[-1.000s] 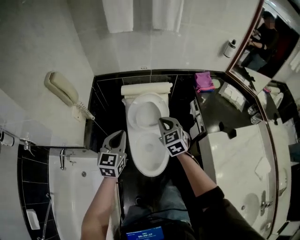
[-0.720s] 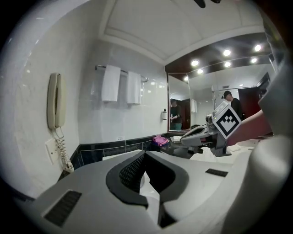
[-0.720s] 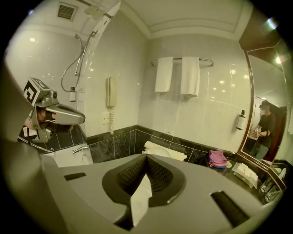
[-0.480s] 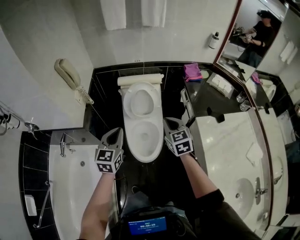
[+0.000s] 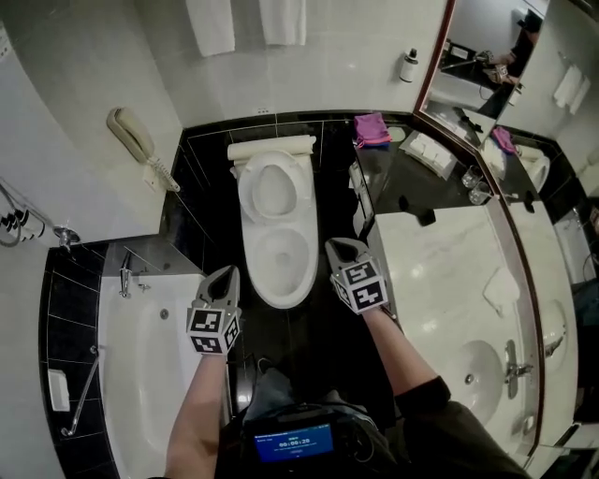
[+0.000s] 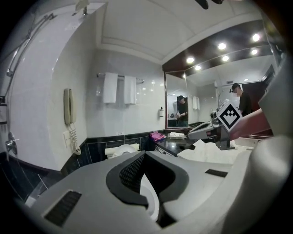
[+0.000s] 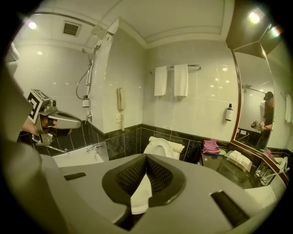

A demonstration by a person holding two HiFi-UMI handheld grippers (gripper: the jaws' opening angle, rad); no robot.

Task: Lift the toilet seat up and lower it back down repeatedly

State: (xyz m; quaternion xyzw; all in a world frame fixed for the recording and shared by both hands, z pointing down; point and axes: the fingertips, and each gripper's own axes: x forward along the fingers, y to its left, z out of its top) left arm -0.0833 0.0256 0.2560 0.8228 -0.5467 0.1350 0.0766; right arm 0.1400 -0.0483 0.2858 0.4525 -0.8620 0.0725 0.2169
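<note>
**A:** BATHROOM, FROM ABOVE — You stand facing the toilet (image 5: 281, 292). It sits on a glossy black floor (image 5: 318, 323) against a band of black wall tile, with white tile above. The toilet seat (image 5: 271, 187) is up and leans back on the cistern (image 5: 271, 148), and the bowl (image 5: 277, 257) lies open.

**B:** Your two tools flank the front end of the bowl and touch none of it. Your left hand-held gripper (image 5: 223, 277) hovers over the floor just beside the bathtub (image 5: 140, 398). Your right hand-held gripper (image 5: 339, 249) hangs between the bowl and the desk (image 5: 440, 281). In each gripper's own view the jaws are pressed together at the tips, with nothing caught between them.

**A:** To your left, the white tub carries a chrome tap (image 5: 124, 281) at its rim. A cream wall phone (image 5: 131, 138) hangs on the tile above, its cord dangling. Two white towels (image 5: 211, 23) hang on the wall behind the cistern.

**B:** To your right, the desk runs along the wall — pale marble near you with a sink (image 5: 477, 370) set in it, dark at the far end. A pink cloth (image 5: 372, 127) lies on that dark end, near the cistern. A mirror (image 5: 468, 65) in a dark frame rises over the desk, and a small bottle (image 5: 409, 65) is fixed to the tile beside the frame.
</note>
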